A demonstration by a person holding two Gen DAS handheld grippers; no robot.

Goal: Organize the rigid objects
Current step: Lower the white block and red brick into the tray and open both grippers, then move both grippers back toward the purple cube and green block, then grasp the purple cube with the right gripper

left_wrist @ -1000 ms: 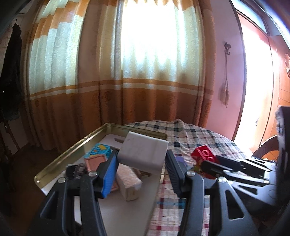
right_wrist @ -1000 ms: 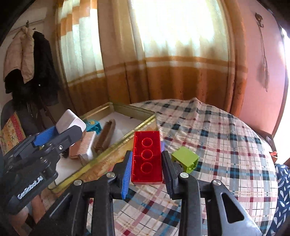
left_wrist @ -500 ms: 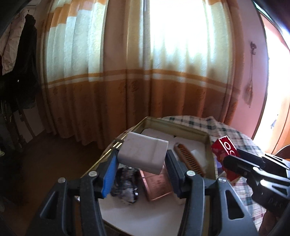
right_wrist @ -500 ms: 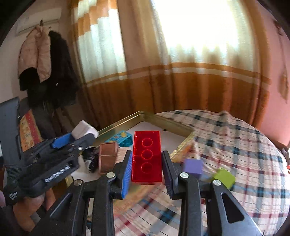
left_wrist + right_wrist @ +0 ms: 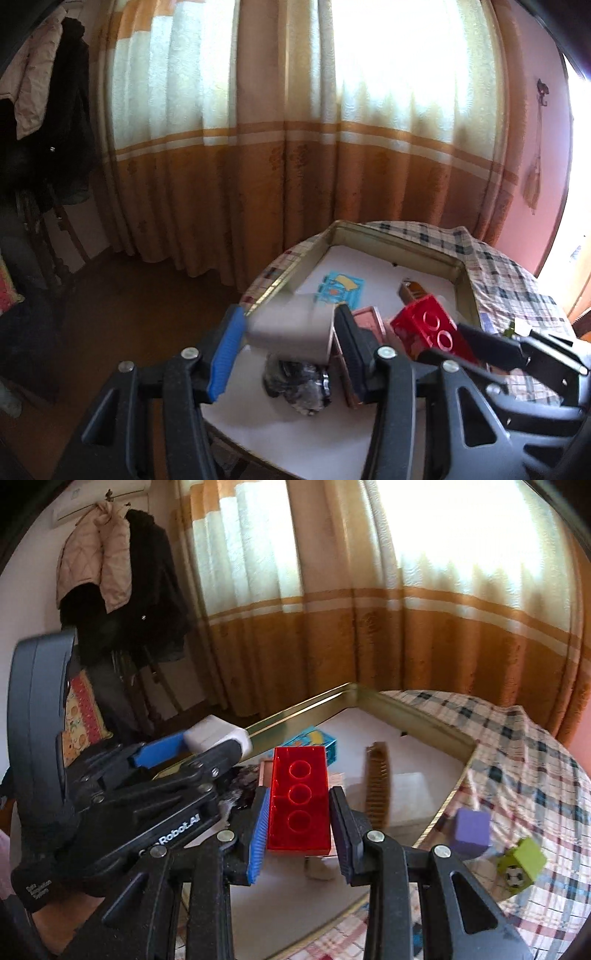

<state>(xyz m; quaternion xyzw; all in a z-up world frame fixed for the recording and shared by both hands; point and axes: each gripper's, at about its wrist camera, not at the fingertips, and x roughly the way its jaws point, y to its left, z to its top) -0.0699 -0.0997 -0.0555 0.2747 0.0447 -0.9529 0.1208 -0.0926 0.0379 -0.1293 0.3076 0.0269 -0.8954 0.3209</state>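
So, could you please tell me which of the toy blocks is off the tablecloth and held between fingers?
The red block, clamped in the right gripper above the tray. The purple block and green block lie on the cloth.

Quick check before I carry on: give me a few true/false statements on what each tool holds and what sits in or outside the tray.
1. The right tool grips a red brick. True.
2. The left tool is empty. False: it holds a white block.
3. The purple cube lies inside the tray. False: it sits on the checked cloth outside it.
4. The green cube is outside the tray. True.
5. A brown comb lies in the tray. True.
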